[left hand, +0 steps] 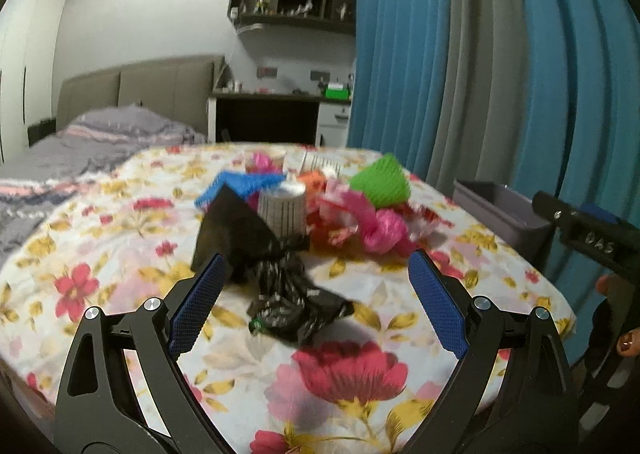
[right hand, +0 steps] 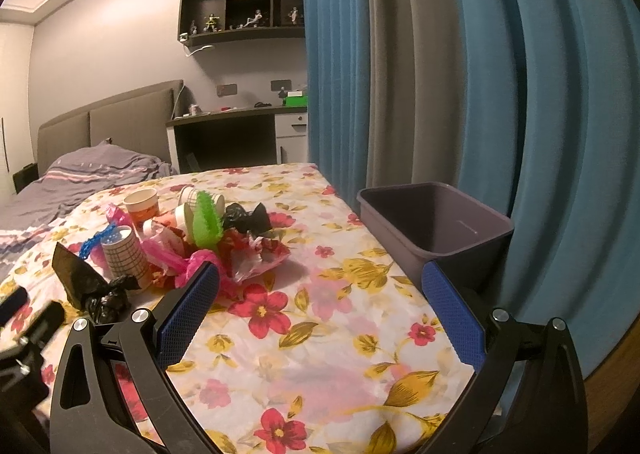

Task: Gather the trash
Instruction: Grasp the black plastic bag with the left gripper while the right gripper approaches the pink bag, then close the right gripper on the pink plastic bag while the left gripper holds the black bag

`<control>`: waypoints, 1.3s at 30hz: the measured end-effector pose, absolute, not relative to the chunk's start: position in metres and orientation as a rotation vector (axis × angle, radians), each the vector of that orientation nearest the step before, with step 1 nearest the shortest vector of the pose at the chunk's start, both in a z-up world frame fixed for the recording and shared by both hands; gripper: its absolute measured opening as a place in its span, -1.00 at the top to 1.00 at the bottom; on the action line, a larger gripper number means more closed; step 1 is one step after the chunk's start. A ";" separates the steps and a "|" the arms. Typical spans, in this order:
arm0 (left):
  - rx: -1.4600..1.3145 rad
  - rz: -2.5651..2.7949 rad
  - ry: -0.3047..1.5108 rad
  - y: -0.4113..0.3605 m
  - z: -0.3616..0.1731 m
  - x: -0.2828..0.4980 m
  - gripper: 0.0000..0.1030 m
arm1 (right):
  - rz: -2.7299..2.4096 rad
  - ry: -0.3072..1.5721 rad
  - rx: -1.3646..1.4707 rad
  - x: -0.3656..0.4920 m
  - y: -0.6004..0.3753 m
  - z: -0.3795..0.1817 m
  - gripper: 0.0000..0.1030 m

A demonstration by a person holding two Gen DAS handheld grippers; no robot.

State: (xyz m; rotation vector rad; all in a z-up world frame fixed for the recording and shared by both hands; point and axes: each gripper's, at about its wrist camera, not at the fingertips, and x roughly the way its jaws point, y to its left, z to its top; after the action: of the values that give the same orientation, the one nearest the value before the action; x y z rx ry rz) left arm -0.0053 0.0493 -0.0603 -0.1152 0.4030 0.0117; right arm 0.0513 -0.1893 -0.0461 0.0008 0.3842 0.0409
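Left gripper (left hand: pixel 316 290) hangs spread wide, crumpled black plastic bag (left hand: pixel 292 294) between its fingers; right gripper (right hand: pixel 320 306) gapes empty, grey plastic bin (right hand: pixel 436 230) just ahead-right

On the floral cloth lie 2 black bags (right hand: pixel 94 286) (right hand: pixel 246 219), 1 green basket (right hand: pixel 206 224) and 1 grey bin (right hand: pixel 436 230).

floral-clothed table (right hand: pixel 320 334) — trash pile (right hand: pixel 188 238), grey bin (right hand: pixel 436 230) at its edge.

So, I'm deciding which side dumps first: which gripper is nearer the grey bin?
Right. The right gripper sits just short of the grey bin; the left gripper faces the black bag, bin off to its right.
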 end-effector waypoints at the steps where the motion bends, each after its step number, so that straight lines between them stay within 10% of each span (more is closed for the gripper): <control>1: -0.123 0.014 0.416 0.051 -0.063 -0.002 -0.71 | 0.046 0.385 -0.003 0.052 -0.187 -0.047 -0.90; 7: -0.157 0.029 0.519 0.062 -0.077 0.026 -0.47 | 0.089 0.401 -0.011 0.056 -0.176 -0.056 -0.90; 20: -0.215 -0.019 0.687 0.077 -0.106 0.054 0.91 | 0.214 0.438 -0.036 0.080 -0.143 -0.074 -0.71; 39: -0.230 -0.006 0.420 0.097 -0.029 0.022 0.99 | 0.310 0.641 -0.063 0.159 -0.089 -0.100 -0.26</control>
State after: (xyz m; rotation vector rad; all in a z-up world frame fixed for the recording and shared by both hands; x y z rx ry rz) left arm 0.0223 0.0968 -0.0295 -0.2298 0.4199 -0.0058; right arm 0.1590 -0.0889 -0.1004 -0.0634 0.6410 0.3102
